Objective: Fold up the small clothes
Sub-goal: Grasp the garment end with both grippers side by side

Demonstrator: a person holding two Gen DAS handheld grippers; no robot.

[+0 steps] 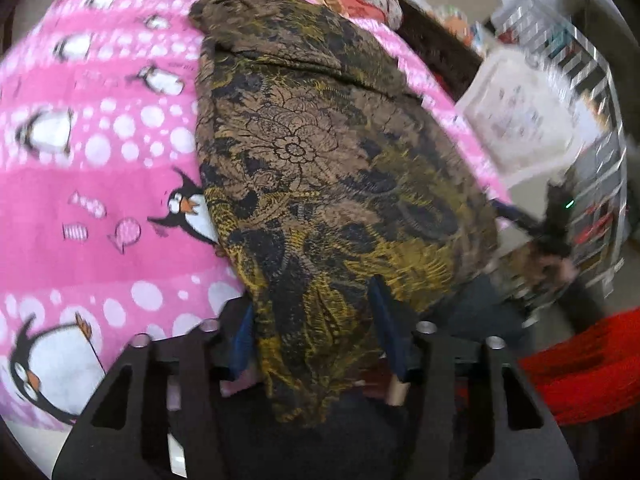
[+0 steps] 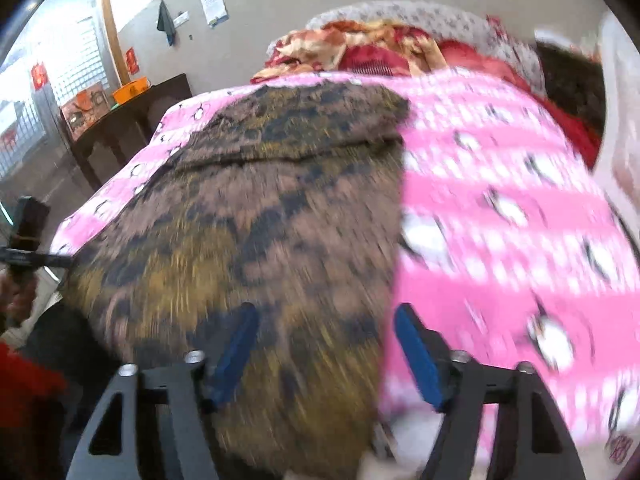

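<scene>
The brown and gold patterned garment (image 1: pixel 320 168) lies spread on a pink penguin-print blanket (image 1: pixel 100 168) that covers the bed, its far end already folded over with a seam running across it. In the left wrist view its near edge hangs off the bed and drops between the two blue-padded fingers (image 1: pixel 242 340) of the left gripper (image 1: pixel 316 336). The cloth fills the gap from one pad to the other, yet the fingers stand fairly wide apart, and whether they press the fabric I cannot tell.

In the right wrist view, which is blurred by motion, the same garment (image 2: pixel 248 216) runs away from the camera, its right-hand edge lying along the blanket (image 2: pixel 500 216). The right gripper (image 2: pixel 326 344) has its fingers (image 2: pixel 416 352) set wide: the left pad sits over the cloth, the right pad over the pink blanket, and the garment's edge falls between them, with nothing pinched.

At the head of the bed lies a heap of red and gold bedding (image 2: pixel 360 48). A dark wooden side table (image 2: pixel 128 120) stands left of the bed, against the wall.
</scene>
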